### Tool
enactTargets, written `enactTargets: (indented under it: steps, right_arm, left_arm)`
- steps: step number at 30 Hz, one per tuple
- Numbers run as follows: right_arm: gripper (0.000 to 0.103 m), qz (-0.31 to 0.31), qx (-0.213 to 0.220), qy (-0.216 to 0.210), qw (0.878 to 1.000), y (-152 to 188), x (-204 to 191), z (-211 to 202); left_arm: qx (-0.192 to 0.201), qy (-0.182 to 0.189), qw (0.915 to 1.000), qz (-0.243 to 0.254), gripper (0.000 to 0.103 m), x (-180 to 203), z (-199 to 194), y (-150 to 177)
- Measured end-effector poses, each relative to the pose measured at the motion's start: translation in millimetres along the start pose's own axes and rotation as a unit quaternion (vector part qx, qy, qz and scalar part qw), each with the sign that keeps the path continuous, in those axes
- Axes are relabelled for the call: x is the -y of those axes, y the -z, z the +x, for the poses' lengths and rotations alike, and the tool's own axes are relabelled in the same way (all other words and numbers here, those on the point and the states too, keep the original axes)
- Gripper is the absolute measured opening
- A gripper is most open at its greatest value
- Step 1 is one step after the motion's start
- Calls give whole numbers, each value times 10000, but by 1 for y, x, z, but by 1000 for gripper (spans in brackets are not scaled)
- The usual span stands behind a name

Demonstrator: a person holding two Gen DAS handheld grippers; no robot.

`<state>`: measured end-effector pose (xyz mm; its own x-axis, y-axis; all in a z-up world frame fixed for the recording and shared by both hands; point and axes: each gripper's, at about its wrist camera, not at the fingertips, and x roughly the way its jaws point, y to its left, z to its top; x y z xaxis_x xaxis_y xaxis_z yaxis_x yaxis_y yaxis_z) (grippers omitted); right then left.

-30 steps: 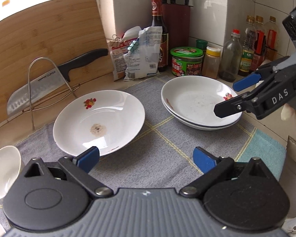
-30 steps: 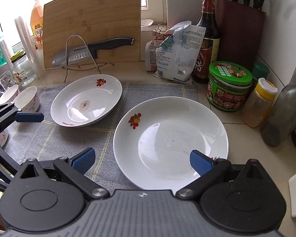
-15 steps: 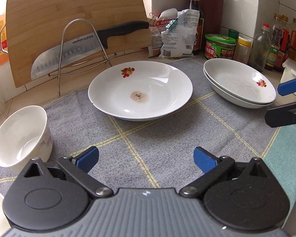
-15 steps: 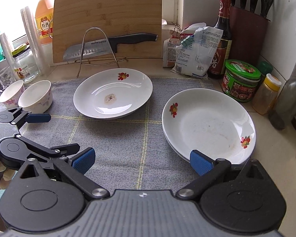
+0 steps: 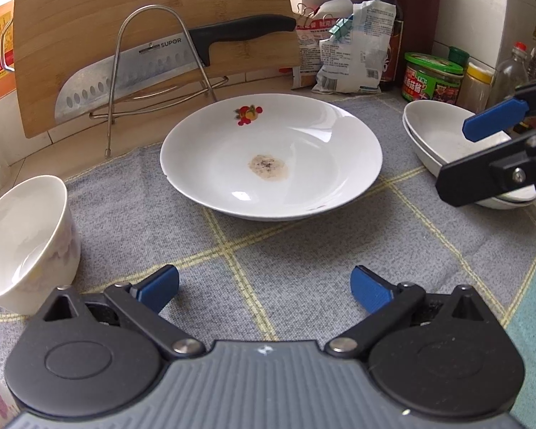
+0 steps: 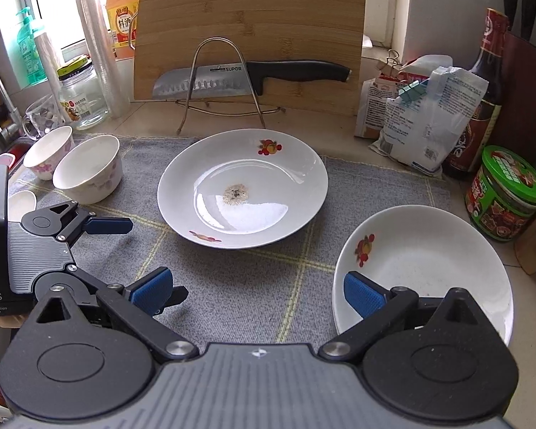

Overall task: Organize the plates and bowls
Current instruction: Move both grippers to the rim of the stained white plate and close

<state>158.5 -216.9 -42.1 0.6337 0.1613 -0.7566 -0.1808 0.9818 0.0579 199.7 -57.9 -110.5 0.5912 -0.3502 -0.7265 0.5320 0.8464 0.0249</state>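
Hovering wide open and empty just short of the soiled plate [image 5: 271, 157], the left gripper [image 5: 264, 287] and right gripper [image 6: 255, 291] seem poised to lift it onto the stacked plates [image 6: 425, 268] to its right.

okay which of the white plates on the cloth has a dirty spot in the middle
The single plate in the middle of the cloth, in front of the knife. The stacked plates to its right show no such brown spot.
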Motion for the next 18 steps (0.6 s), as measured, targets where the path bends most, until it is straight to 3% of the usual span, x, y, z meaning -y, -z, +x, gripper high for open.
enactTargets:
  steps: [9,18]
  right_arm:
    - [103,-395,-241,-481,9978,-29,19,45]
    - [103,-605,-363,-641,9954,-56,35,70]
  left_arm:
    - [103,41,9999,-80,102,2,13,-9]
    - [151,98,9998,-10,103,0,26,-21]
